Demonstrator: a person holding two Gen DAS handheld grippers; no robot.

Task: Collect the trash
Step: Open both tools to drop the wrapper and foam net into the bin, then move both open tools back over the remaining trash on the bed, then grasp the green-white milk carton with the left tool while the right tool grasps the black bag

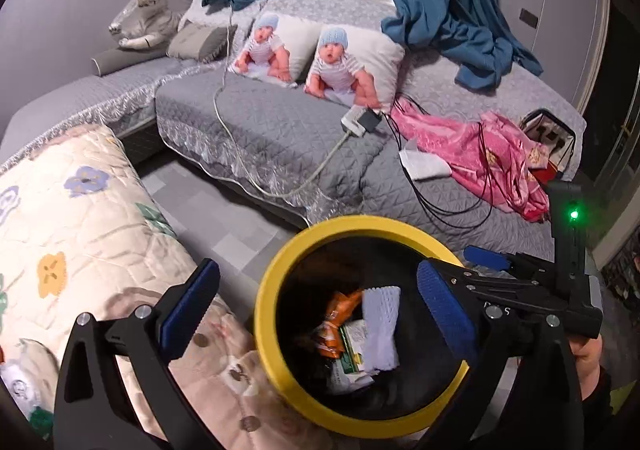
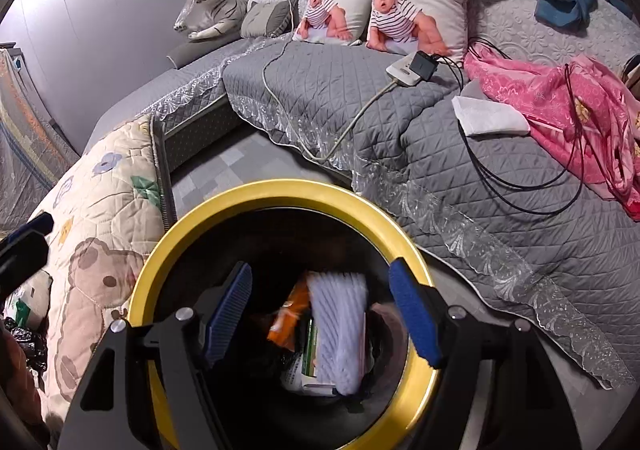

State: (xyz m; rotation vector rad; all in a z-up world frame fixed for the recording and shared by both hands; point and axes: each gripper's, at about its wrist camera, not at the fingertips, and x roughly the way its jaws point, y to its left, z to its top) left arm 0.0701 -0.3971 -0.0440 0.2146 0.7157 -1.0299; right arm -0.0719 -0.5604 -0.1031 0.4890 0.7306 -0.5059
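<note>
Both grippers hang over the yellow-rimmed bin (image 2: 280, 189), which stands on the floor between the grey quilted sofa (image 2: 460, 177) and a cream flowered quilt (image 1: 80, 217). The left gripper (image 1: 320, 310) is spread wide with nothing between its blue pads, and the right gripper (image 2: 324, 314) is parted and empty too. Inside the bin lie a white foam sleeve (image 2: 340, 326), an orange wrapper (image 2: 290, 314) and a green-printed packet (image 1: 352, 346).

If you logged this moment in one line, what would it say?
left tool: open, empty | right tool: open, empty, over bin | bin: white foam sleeve, orange wrapper inside
</note>
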